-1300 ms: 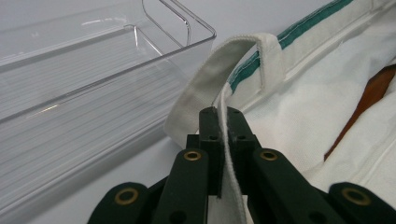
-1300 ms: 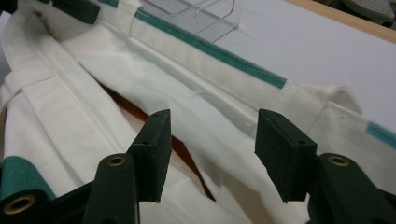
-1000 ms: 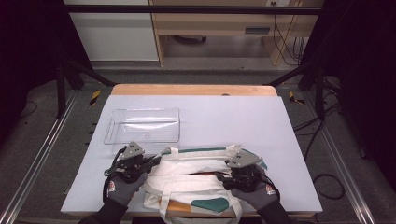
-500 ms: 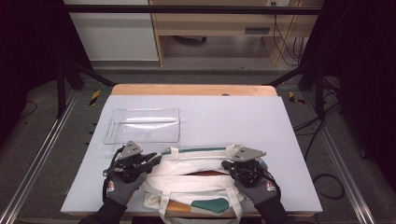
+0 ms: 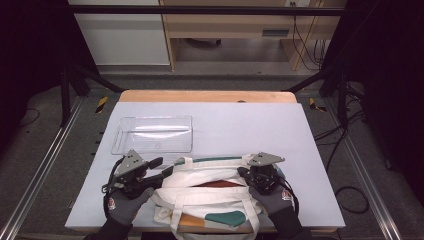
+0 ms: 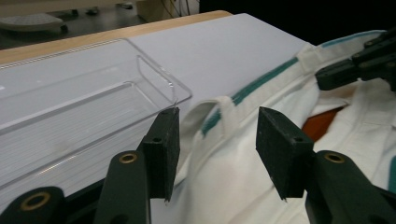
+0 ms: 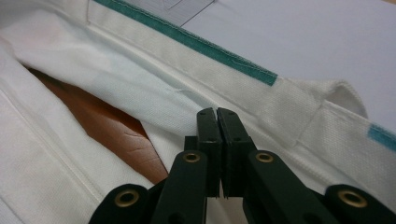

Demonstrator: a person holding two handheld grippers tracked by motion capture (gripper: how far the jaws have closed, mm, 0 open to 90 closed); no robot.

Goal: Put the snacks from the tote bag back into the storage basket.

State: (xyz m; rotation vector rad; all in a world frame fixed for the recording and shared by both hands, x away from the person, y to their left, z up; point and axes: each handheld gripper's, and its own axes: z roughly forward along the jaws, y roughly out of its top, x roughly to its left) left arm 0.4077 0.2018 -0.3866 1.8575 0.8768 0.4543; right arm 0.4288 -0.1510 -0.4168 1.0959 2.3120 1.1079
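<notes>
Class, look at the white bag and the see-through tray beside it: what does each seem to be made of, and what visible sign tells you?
Tote bag: seemingly woven fabric, perhaps canvas, matte white with teal trim; the right gripper view shows a fine weave and stitching. Tray: probably clear hard plastic, glossy; the table surface shows through it and its rim catches light.

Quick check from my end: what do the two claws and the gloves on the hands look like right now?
Both claws are black with flat, blocky jaws, brass-coloured pivot pins and a grey three-cornered plate on top: left claw, right claw. Black cables loop from each body. The hands wear grey gloves with dark cuffs and a small red-and-white badge.
</notes>
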